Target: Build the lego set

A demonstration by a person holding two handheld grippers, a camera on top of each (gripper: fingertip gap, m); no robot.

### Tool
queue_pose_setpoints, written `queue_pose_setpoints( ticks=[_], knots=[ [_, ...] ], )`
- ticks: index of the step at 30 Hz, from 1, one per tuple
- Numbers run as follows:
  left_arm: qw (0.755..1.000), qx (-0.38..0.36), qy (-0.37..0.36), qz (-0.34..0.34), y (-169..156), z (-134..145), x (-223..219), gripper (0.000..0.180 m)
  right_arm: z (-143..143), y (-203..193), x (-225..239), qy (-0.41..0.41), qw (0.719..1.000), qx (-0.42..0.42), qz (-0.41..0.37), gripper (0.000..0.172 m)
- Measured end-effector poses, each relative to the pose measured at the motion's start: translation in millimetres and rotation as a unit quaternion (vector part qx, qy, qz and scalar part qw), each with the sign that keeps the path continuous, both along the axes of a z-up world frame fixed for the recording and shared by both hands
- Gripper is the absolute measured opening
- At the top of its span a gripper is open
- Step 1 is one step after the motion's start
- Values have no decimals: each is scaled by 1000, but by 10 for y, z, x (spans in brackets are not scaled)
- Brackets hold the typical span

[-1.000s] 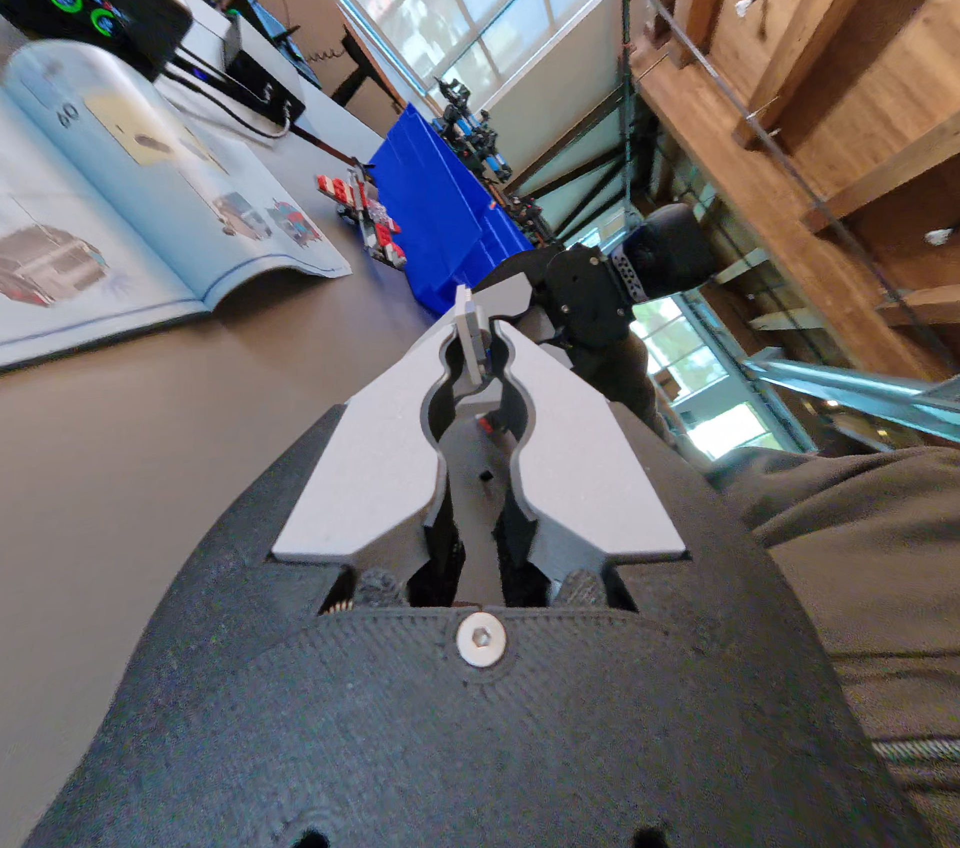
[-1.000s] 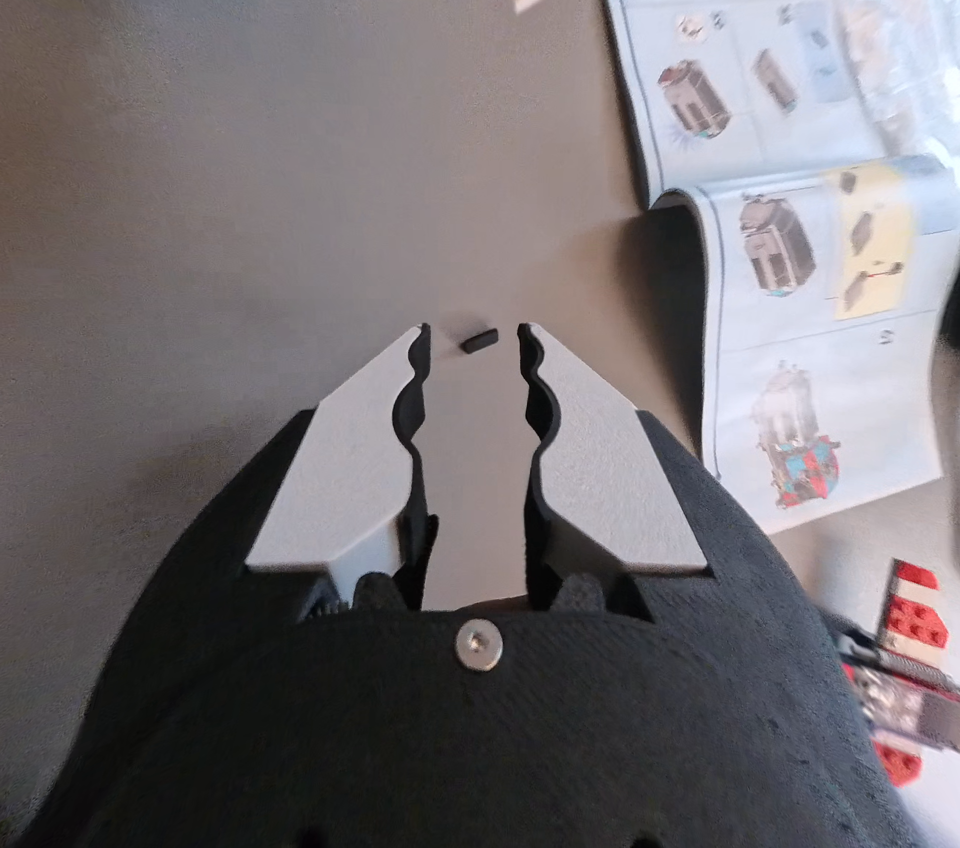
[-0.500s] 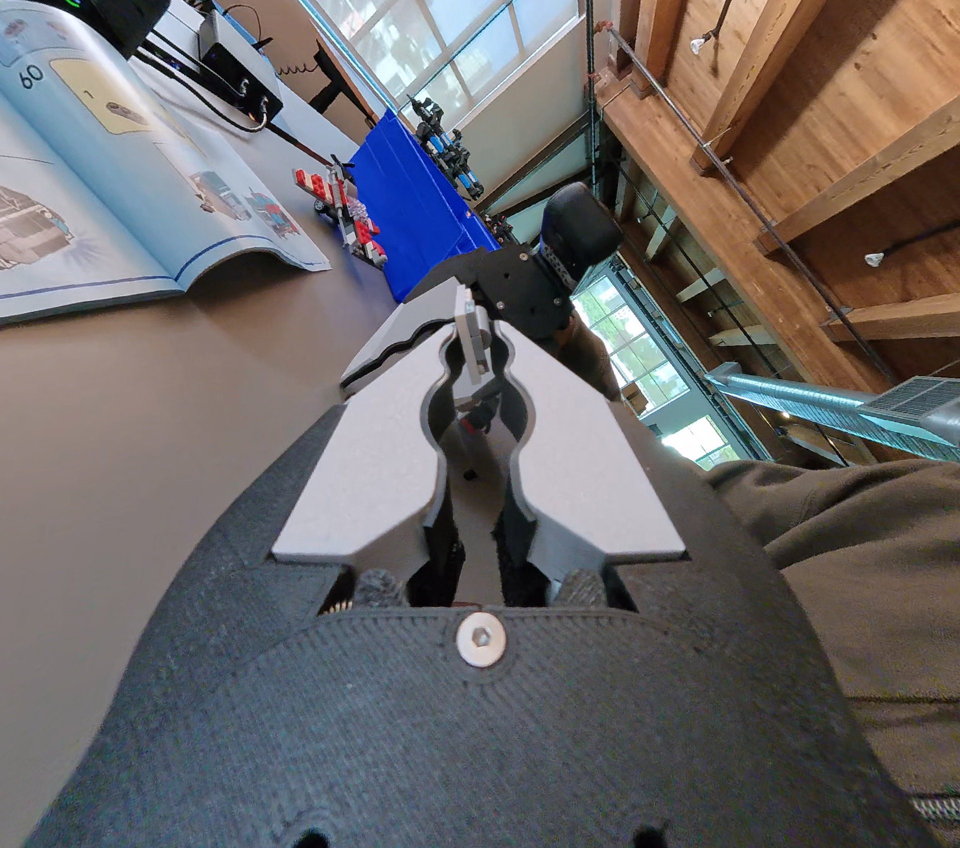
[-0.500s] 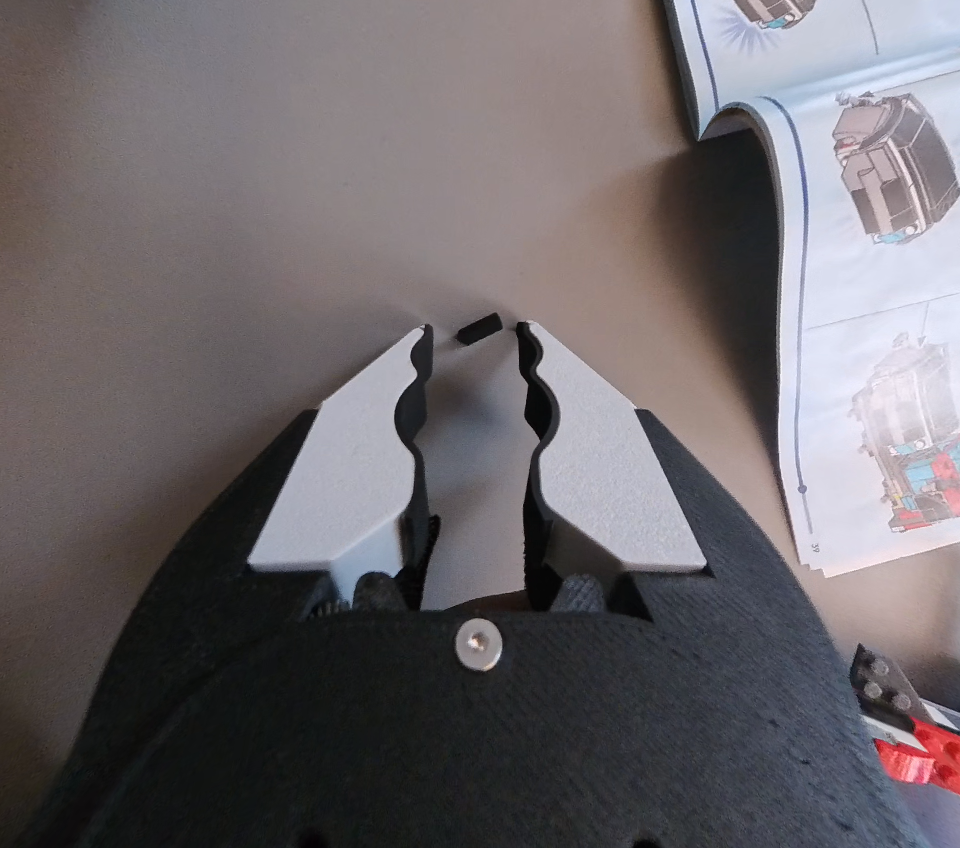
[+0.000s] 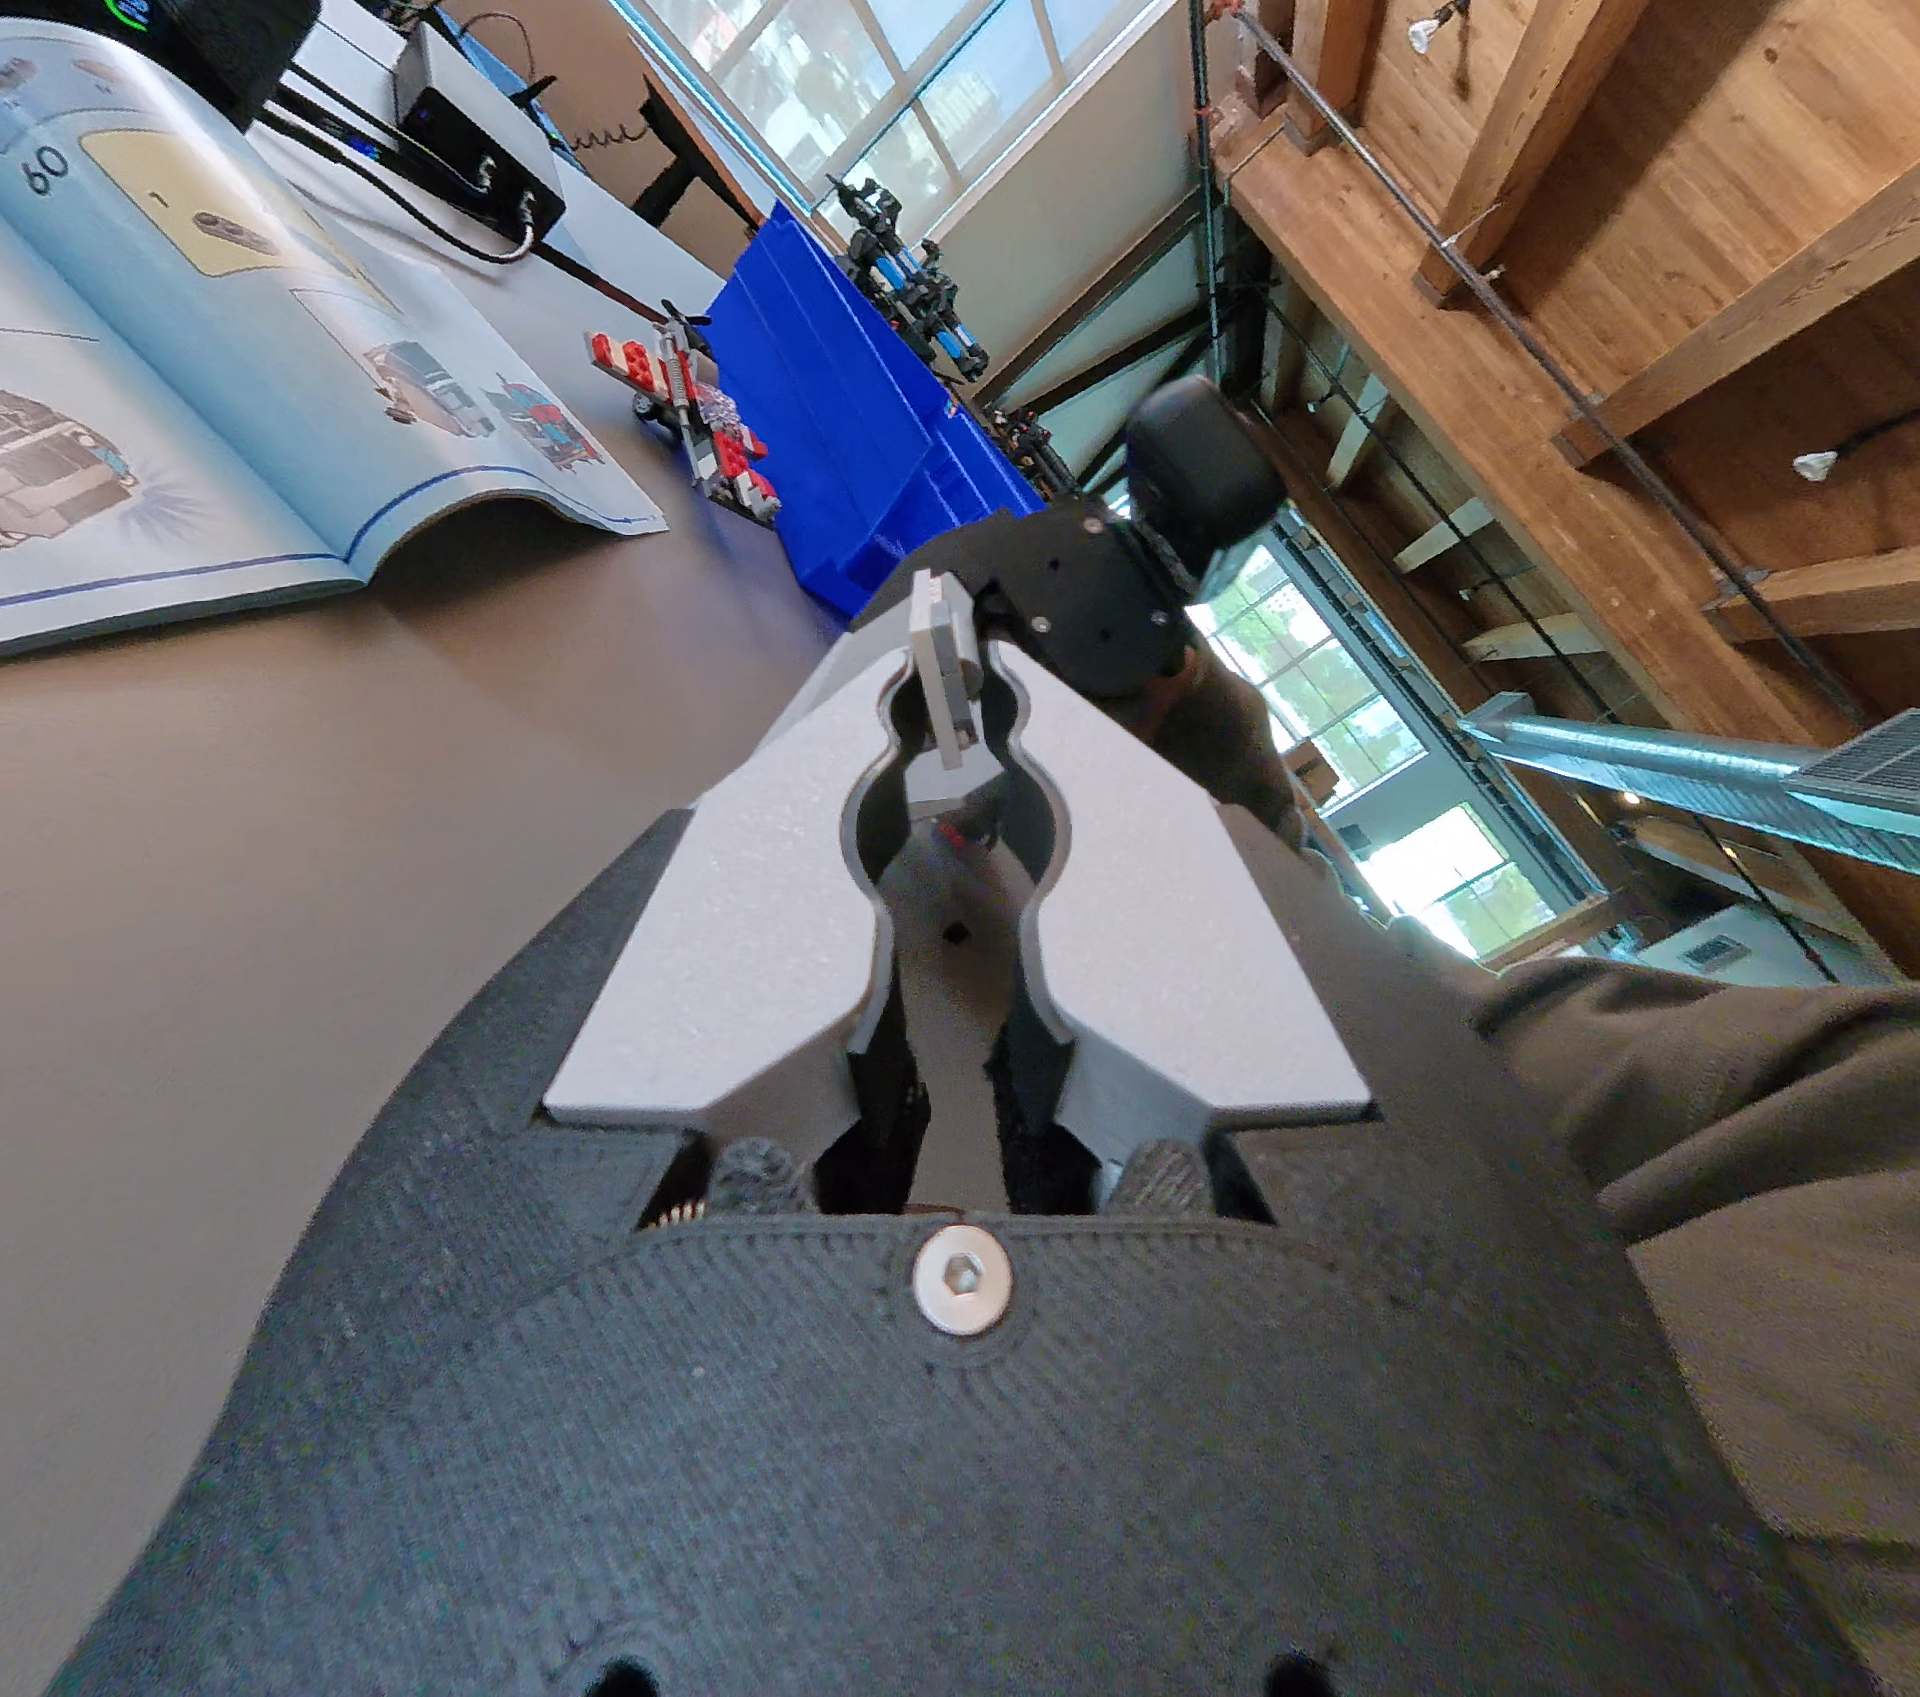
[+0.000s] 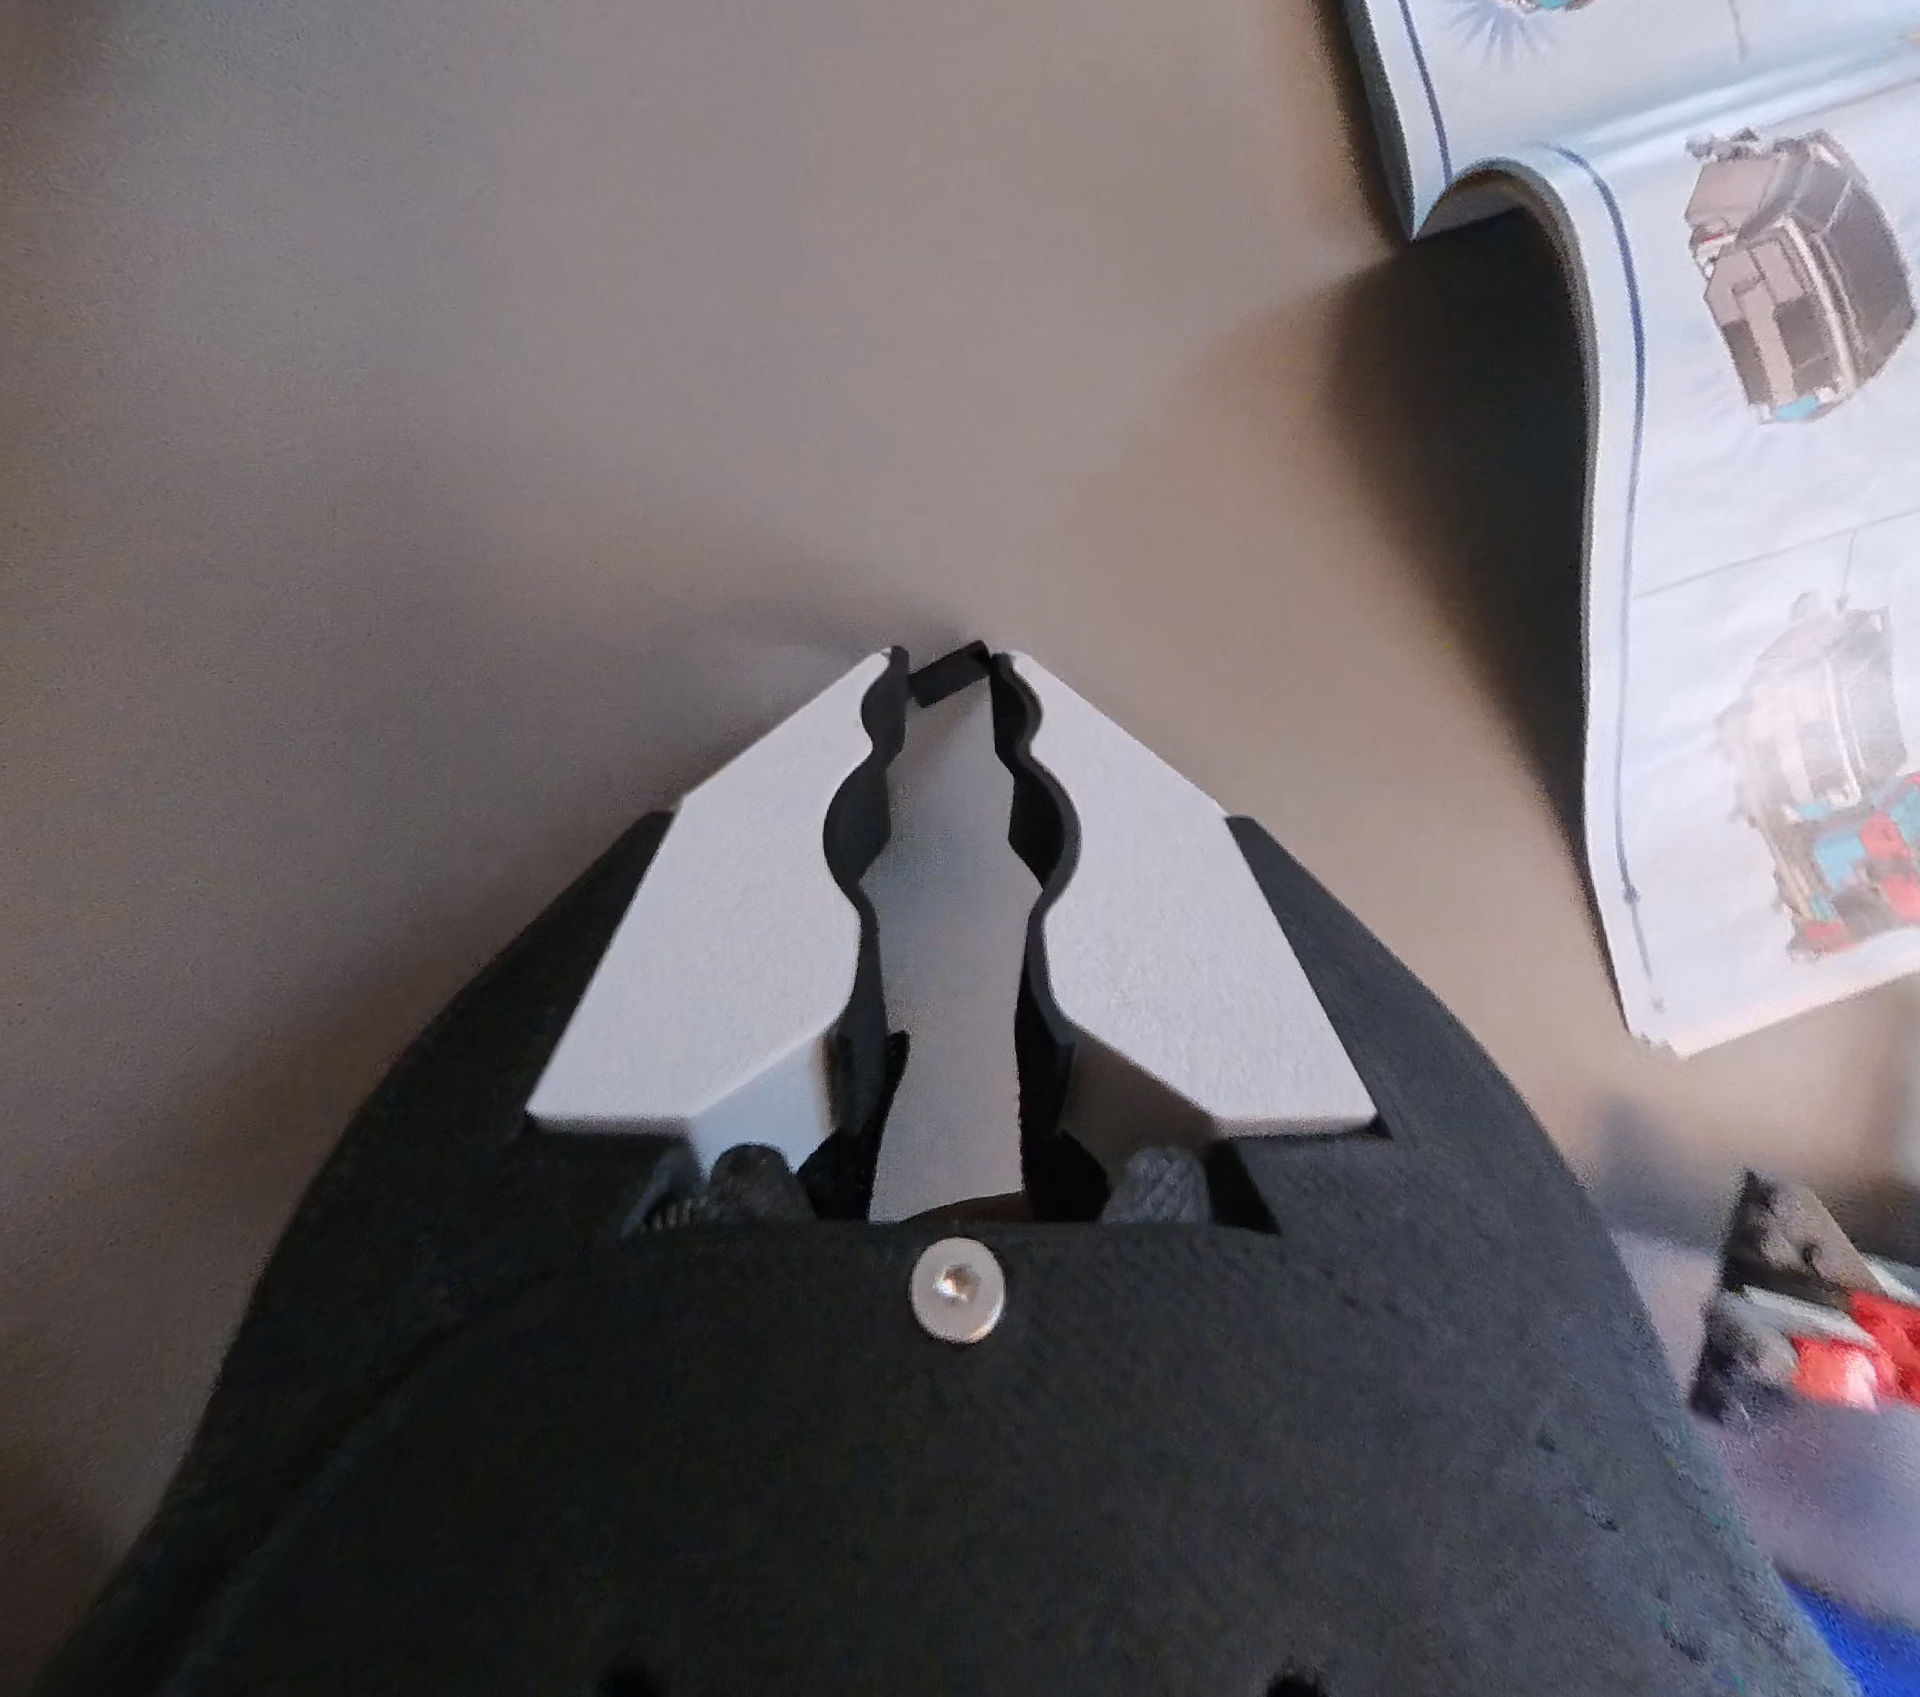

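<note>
On the tabletop (image 6: 623, 297), the right gripper (image 6: 945, 676) has its jaws pinching a tiny black piece (image 6: 948, 675), light, stiff, likely slippery; the left gripper (image 5: 951, 671) clamps a thin grey plate (image 5: 940, 681) edgewise.

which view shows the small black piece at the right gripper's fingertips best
The right wrist view: the small black piece lies on the brown table, pinched between the right gripper fingertips and seen from above. In the left wrist view the left gripper, shut on a grey plate, hides it.
</note>
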State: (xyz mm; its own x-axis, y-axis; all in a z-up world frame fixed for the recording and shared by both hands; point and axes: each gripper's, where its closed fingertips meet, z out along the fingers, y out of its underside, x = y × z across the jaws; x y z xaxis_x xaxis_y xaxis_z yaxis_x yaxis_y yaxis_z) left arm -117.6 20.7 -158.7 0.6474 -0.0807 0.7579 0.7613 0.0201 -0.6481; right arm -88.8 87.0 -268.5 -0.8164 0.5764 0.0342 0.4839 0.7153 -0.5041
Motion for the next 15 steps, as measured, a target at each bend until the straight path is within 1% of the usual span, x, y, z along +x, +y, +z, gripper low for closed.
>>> queue_pose_setpoints(
  ticks=[5,9,12,15],
  knots=[
    [999,-18,15,23,-57,-49,-77,10,53,163,81,5,998,67,-16,17],
    [999,-26,23,22,-66,-62,-88,10,59,189,169,-9,995,102,-15,17],
    [999,-21,25,19,-68,-37,-82,10,54,140,228,-14,992,125,-2,17],
    [999,-17,26,18,-76,-19,-85,10,26,14,264,-14,992,126,19,17]
  ],
)
